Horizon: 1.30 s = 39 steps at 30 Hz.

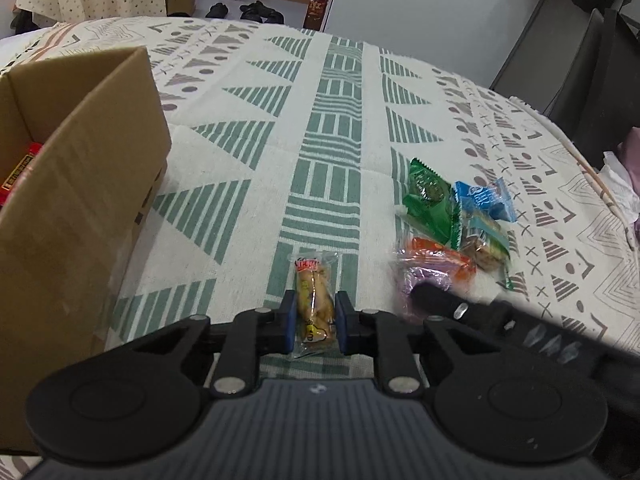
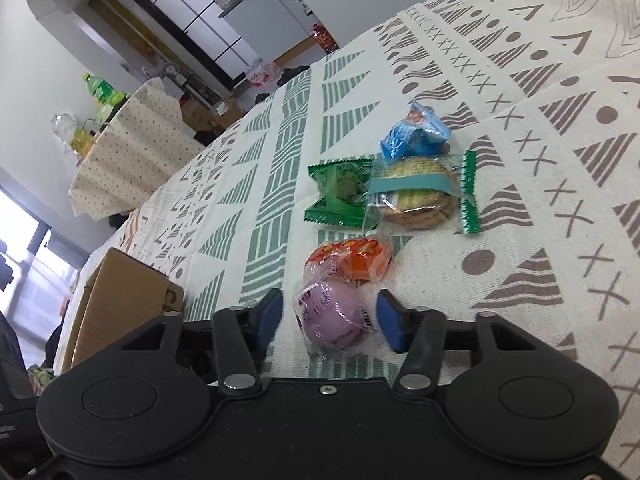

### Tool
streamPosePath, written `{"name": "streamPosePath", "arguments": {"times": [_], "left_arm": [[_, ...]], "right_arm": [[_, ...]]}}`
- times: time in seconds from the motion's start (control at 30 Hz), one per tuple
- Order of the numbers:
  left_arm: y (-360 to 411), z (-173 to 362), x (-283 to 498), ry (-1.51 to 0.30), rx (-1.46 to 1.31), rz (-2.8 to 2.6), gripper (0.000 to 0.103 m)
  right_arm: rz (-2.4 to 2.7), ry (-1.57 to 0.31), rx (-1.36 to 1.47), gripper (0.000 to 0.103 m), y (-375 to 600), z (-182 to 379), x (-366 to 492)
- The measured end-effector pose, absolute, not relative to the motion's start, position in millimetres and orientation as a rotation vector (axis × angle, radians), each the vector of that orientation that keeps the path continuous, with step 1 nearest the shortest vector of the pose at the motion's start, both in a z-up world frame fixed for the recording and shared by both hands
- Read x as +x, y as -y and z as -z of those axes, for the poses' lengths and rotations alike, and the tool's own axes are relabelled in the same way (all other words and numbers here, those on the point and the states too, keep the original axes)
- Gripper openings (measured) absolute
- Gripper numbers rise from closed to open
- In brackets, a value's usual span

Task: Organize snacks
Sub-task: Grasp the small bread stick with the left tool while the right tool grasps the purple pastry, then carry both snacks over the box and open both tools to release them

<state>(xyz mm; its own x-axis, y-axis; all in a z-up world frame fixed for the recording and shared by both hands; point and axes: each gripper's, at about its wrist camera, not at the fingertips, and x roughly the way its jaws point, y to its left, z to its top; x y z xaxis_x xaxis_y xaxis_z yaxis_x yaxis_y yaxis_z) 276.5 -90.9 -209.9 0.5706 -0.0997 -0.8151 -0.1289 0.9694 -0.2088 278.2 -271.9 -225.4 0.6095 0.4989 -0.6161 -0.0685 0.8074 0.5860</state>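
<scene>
My left gripper (image 1: pixel 316 314) is shut on a long yellow snack packet (image 1: pixel 314 300) lying on the patterned tablecloth (image 1: pixel 340 120), with the blue pads pressed against its two sides. My right gripper (image 2: pixel 330 318) is open around a round purple snack (image 2: pixel 336 316), with a small gap showing at each pad. Just beyond it lie an orange packet (image 2: pixel 352 258), a green packet (image 2: pixel 340 192), a clear cookie pack (image 2: pixel 416 196) and a blue packet (image 2: pixel 416 132). In the left wrist view a black finger (image 1: pixel 436 298) of the right gripper covers part of that purple snack (image 1: pixel 412 276).
An open cardboard box (image 1: pixel 80 160) stands on the table at the left, with a red packet (image 1: pixel 20 168) inside. A dark chair (image 1: pixel 580 60) is beyond the table's far right edge. A second table with a dotted cloth (image 2: pixel 132 152) and bottles stands across the room.
</scene>
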Motion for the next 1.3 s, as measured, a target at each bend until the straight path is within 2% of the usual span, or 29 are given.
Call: {"name": "streamPosePath", "arguments": {"times": [0.03, 0.2, 0.7, 1.3], "left_arm": [[91, 208, 275, -0.961, -0.256, -0.017, 0.019], [87, 196, 265, -0.943, -0.266, -0.023, 0.019], [59, 136, 228, -0.834, -0.317, -0.007, 0.019], [17, 83, 196, -0.738, -0.392, 0.018, 0.019]], "right_arm": [[-0.36, -0.877, 0.545, 0.031, 270, 227, 278], [-0.383, -0.897, 0.498, 0.026, 266, 221, 265], [-0.346, -0.811, 0.568, 0.025, 274, 169, 225], [-0.356, -0.708, 0.535, 0.024, 234, 106, 194]]}}
